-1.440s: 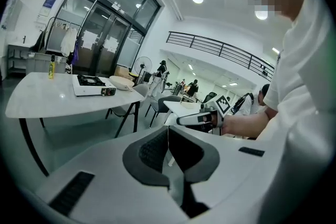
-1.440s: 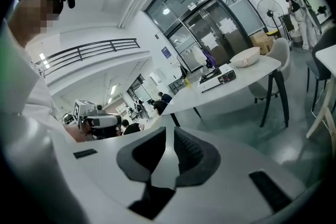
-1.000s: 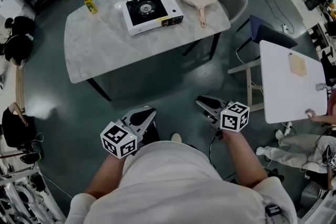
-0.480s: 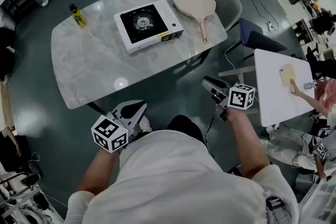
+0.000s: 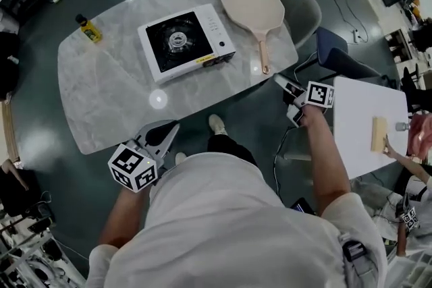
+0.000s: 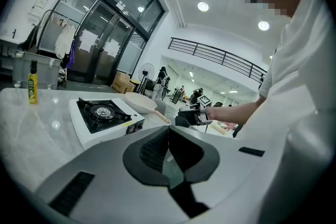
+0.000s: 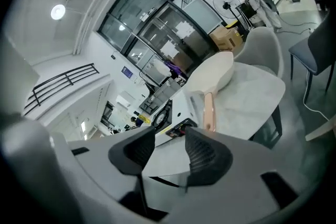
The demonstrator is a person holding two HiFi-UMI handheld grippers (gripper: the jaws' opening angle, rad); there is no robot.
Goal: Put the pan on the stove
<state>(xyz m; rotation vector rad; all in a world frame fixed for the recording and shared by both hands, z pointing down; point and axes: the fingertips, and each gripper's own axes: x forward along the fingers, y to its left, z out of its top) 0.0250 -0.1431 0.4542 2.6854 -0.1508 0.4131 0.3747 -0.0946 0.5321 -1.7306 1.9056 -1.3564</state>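
Observation:
A beige pan (image 5: 253, 5) lies on the marble table (image 5: 108, 91), its handle (image 5: 262, 50) pointing toward me. Left of it sits a white gas stove (image 5: 183, 42) with a black top and nothing on its burner. My right gripper (image 5: 287, 88) hovers just off the table's near right edge, short of the handle. Its jaws (image 7: 169, 149) are opening, with nothing between them, and look at the pan (image 7: 215, 73) and stove (image 7: 168, 115). My left gripper (image 5: 165, 135) hangs low at the table's near edge, shut and empty (image 6: 168, 131). It faces the stove (image 6: 102, 115) and pan (image 6: 140, 102).
A yellow bottle (image 5: 88, 28) stands at the table's far left. A grey chair (image 5: 304, 7) and a blue chair (image 5: 337, 54) stand to the right of the table. A white side table (image 5: 368, 111) with a wooden block (image 5: 378, 135) stands at right, a person's hand beside it.
I have stepped closer to the marble table. My right gripper has moved forward and to the right, toward the pan's handle. The left gripper has stayed low near my body.

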